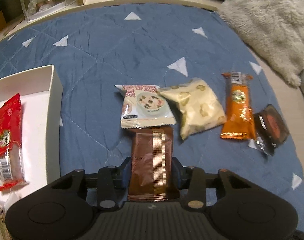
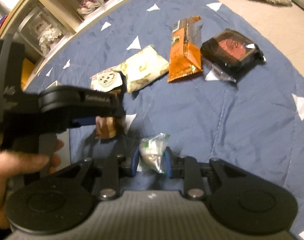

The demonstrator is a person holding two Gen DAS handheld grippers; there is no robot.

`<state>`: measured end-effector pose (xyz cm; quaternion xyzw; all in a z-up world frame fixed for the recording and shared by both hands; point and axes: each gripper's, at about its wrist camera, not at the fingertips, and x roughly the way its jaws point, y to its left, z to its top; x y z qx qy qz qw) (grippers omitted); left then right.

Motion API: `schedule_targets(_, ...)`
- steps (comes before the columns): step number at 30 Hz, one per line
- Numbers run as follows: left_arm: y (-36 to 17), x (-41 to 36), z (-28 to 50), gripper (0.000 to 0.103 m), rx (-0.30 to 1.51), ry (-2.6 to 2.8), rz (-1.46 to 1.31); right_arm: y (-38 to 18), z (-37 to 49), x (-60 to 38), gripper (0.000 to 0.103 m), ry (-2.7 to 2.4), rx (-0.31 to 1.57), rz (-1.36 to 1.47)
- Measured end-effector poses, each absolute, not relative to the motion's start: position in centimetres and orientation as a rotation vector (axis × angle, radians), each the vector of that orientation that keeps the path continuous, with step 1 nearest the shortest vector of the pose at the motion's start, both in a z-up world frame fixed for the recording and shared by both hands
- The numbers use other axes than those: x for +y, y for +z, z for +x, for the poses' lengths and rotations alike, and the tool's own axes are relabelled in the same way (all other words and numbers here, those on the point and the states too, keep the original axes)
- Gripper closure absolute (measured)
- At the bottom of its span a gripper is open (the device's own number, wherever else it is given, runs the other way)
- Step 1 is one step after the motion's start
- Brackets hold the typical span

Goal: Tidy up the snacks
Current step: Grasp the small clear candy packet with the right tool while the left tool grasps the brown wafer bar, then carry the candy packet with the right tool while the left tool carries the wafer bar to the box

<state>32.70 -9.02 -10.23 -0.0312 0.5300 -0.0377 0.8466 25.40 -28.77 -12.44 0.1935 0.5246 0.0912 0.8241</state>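
Observation:
My left gripper (image 1: 152,172) is shut on a brown snack packet (image 1: 152,160), held above the blue quilt; it also shows in the right wrist view (image 2: 106,128). My right gripper (image 2: 151,160) is shut on a small green-and-white packet (image 2: 153,154). A white box (image 1: 54,92) at the left holds a red snack bar (image 1: 9,140). On the quilt lie a soup-picture packet (image 1: 146,108), a cream packet (image 1: 198,108), an orange bar (image 1: 239,110) and a dark wrapped cake (image 1: 270,128).
A grey furry cushion (image 1: 272,24) lies at the far right. A shelf with clear display boxes (image 1: 46,2) runs along the back. The person's hand (image 2: 18,168) holds the left gripper close at the left of the right wrist view.

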Motion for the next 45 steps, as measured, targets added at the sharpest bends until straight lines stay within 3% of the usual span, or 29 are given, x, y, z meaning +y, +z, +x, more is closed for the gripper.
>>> schedule_targets(21, -3.3, -2.8, 24.6, 0.06, 0.934, -0.158, -0.127, -8.6, 22.4, -30.2, 0.072, 0.207, 0.956, 0.47)
schedule_targets(45, 1.2, 14.0, 16.5, 0.06, 0.849, 0.012, -0.159, -3.4, 20.2, -18.3, 0.072, 0.426, 0.938, 0.386)
